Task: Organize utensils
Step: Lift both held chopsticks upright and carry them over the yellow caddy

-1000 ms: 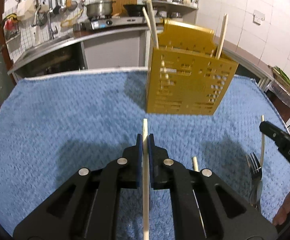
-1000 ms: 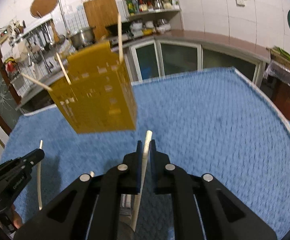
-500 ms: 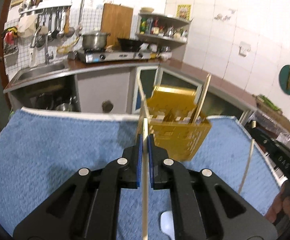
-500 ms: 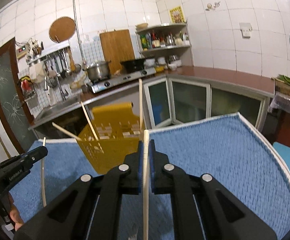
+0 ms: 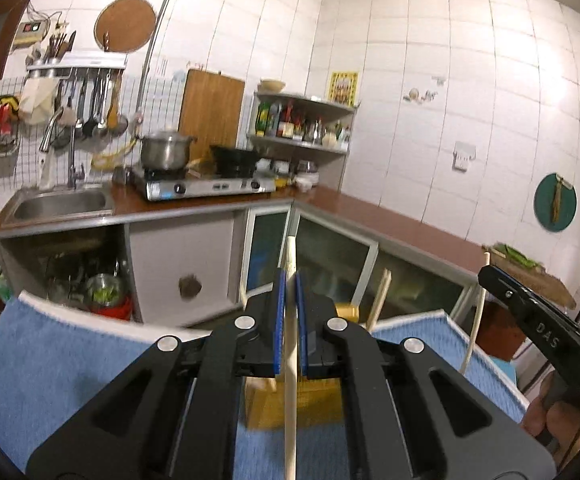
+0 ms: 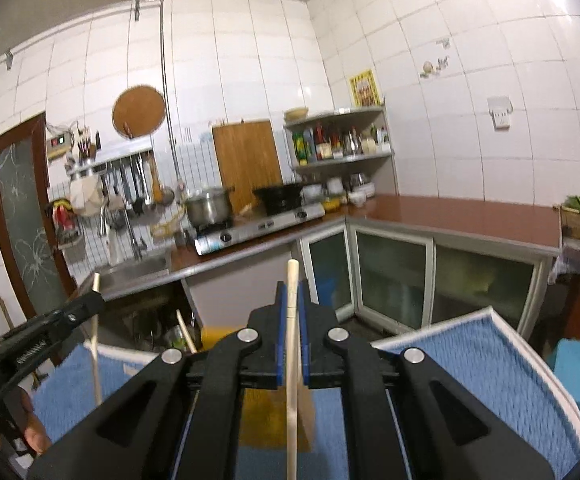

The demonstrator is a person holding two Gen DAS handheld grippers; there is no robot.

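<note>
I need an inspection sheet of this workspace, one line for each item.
Surface: blue towel over the table.
Job's things: yellow utensil holder with chopsticks standing inside, largely hidden by the jaws.
Clutter: nothing seen.
Grippers: left gripper shut on chopstick; right gripper shut on another chopstick.
Cables: nothing seen.
Surroundings: sink, stove, pot, spice shelf.

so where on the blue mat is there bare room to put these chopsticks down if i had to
Bare blue mat shows left of the left gripper, and a wide patch right of the right gripper up to the white edge. The middle is crowded: the yellow holder with upright chopsticks sits under both grippers.
</note>
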